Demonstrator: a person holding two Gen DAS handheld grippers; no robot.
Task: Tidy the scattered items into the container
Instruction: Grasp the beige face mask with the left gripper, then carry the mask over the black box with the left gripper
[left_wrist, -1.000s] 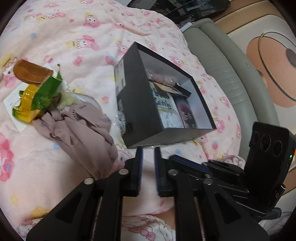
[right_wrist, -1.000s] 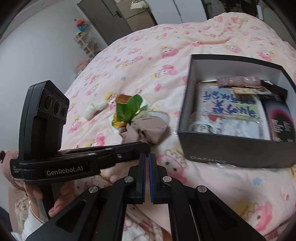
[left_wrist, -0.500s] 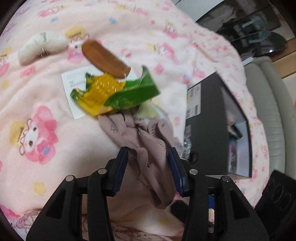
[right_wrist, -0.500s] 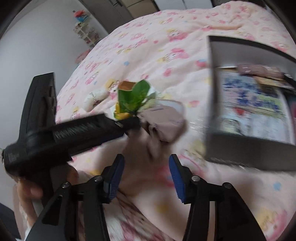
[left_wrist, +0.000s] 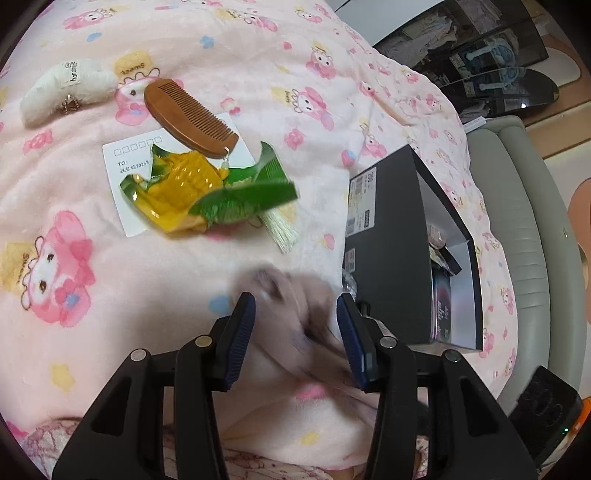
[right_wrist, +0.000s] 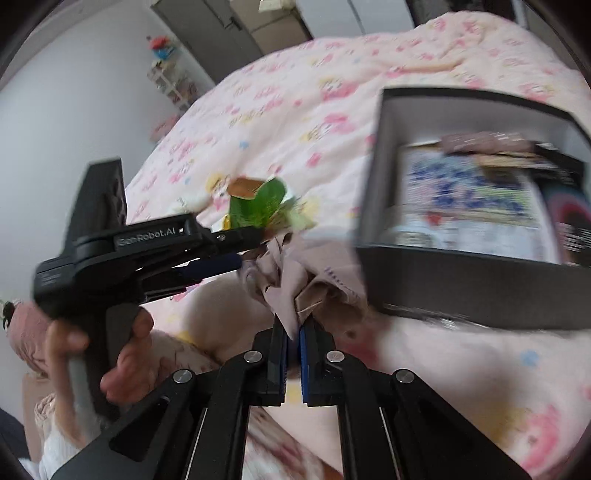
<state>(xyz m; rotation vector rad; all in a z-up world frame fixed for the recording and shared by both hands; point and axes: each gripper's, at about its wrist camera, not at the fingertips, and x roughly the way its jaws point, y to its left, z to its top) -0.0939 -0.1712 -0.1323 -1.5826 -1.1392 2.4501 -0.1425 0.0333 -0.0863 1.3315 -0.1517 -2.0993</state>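
On the bed, well ahead of the left gripper's (left_wrist: 295, 321) fingers and to their far left, lies a white plush toy (left_wrist: 66, 88); just right of it a brown wooden comb (left_wrist: 190, 118) rests partly on a white card (left_wrist: 125, 184); a yellow and green wrapper (left_wrist: 207, 192) lies across that card, ahead of the fingers, with a pale tassel (left_wrist: 279, 229) at its right end. The pink patterned blanket (left_wrist: 92, 295) covers the bed under all of this. Between the left fingers (left_wrist: 242, 332) sits a blurred mauve cloth (left_wrist: 291, 299); these fingers stand apart and released, their blue pads either side of the fabric without pressing on it, having just been opening. To the right of the fingers, near them, the black box (left_wrist: 388, 251) stands with flat packets inside.

In the right wrist view a hand (right_wrist: 122, 354) at the far left holds the left gripper's handle, and that gripper reaches in from the left to the cloth (right_wrist: 291, 273). The right gripper (right_wrist: 293, 328) has just been closing; its fingers (right_wrist: 280, 347) are clenched on a fold of the mauve cloth, which bunches up right ahead of the tips. The box (right_wrist: 480, 280) stands ahead and to the right, close beside the cloth; whether they touch I cannot tell.
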